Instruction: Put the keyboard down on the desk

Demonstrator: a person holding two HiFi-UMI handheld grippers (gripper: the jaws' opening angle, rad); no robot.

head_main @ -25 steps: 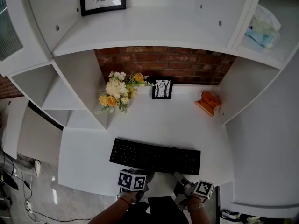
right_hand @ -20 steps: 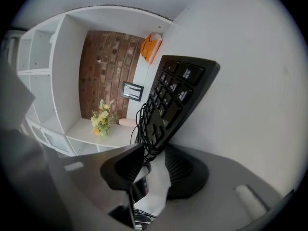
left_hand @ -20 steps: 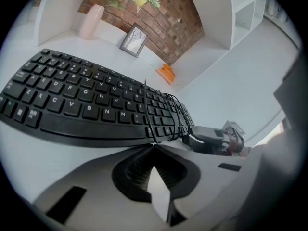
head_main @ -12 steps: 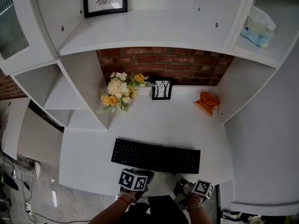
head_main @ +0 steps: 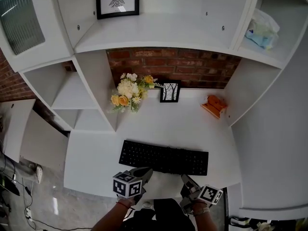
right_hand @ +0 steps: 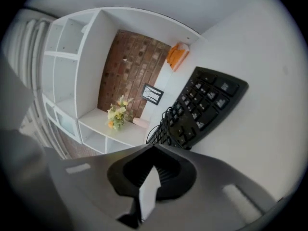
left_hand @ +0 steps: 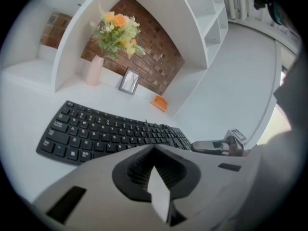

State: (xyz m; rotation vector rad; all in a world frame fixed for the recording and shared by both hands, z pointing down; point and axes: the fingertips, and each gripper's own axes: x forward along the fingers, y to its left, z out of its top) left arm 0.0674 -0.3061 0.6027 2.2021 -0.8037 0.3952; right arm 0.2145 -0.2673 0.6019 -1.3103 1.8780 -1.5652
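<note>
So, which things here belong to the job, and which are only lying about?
Job: flat black plastic keyboard, white desk, left gripper, right gripper.
Lying about: yellow and white flower bouquet, small black-framed picture, orange object.

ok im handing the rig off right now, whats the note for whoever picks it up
Left gripper: jaws together, nothing between them, close to the keyboard's near edge.
Right gripper: jaws together, empty, near the same edge toward the right end.
Keyboard: lies flat on the white desk, in front of the flowers and the small picture frame; neither gripper holds it.
Done: the keyboard is down on the desk.
Left: probably nothing but to draw both grippers clear.
</note>
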